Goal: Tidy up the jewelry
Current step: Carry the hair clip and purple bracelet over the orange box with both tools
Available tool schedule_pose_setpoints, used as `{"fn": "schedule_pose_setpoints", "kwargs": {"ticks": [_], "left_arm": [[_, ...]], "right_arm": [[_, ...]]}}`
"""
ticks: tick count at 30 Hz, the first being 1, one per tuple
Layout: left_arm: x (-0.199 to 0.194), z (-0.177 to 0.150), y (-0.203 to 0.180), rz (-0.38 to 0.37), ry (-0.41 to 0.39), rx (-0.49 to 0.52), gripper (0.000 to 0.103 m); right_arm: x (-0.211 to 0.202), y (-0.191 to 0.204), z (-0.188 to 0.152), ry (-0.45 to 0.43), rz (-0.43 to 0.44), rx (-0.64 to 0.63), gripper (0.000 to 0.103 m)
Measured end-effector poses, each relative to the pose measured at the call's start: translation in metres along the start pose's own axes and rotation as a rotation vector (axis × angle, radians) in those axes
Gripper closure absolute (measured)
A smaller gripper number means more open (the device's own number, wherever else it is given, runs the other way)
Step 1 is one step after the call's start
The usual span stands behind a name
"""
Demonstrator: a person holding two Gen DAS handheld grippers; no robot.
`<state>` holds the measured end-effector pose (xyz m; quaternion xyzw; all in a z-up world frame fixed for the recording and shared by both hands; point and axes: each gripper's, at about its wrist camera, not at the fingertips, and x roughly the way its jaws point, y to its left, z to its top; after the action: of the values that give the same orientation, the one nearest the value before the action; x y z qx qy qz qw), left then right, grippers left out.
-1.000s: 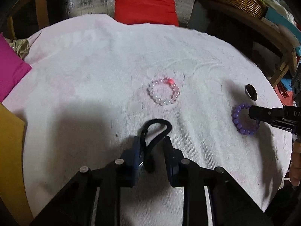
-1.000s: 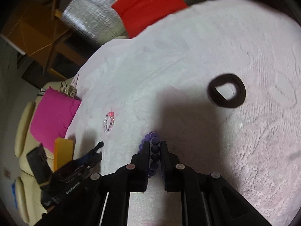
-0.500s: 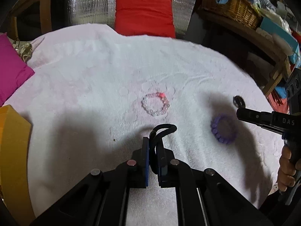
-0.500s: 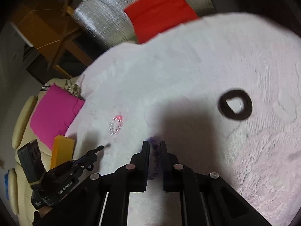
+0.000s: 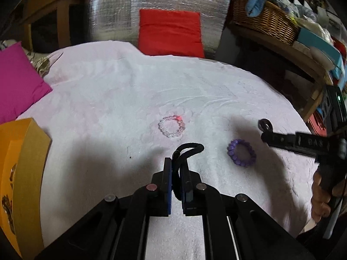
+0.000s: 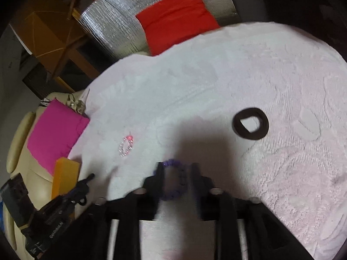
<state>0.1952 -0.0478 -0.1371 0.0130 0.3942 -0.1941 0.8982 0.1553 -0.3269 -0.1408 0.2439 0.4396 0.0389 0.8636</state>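
My left gripper is shut on a black cord loop and holds it above the white cloth. A pale pink bead bracelet lies just beyond it. A purple bead bracelet lies on the cloth to the right. My right gripper is open, its fingers either side of the purple bracelet, which rests on the cloth. A dark brown ring lies farther right. The right gripper also shows at the right in the left wrist view.
An orange box stands at the left edge, a magenta cushion behind it. A red cushion leans on silver foil at the back. A wicker basket sits on a shelf at the back right.
My right gripper opened and let go of the purple bracelet, which now lies on the cloth. My left gripper closed on the black cord loop and lifted back.
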Motion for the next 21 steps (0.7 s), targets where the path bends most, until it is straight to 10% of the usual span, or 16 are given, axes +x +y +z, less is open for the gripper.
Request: {"fn": "schedule_pose_setpoints", "kwargs": {"ticks": [1, 12, 16, 21], "left_arm": [[0.001, 0.001, 0.002, 0.015, -0.001, -0.011, 0.096], [0.009, 0.003, 0.025, 0.086, 0.016, -0.060, 0.096], [0.008, 0.005, 0.027, 0.085, 0.014, -0.066, 0.096], [0.003, 0.006, 0.029, 0.085, -0.002, -0.077, 0.096]], "right_arm": [[0.002, 0.004, -0.001, 0.004, -0.004, -0.023, 0.035], [0.047, 0.054, -0.026, 0.027, -0.215, -0.357, 0.035], [0.048, 0.057, -0.028, 0.001, -0.272, -0.407, 0.079], [0.034, 0.044, -0.016, -0.032, -0.223, -0.328, 0.092]]}}
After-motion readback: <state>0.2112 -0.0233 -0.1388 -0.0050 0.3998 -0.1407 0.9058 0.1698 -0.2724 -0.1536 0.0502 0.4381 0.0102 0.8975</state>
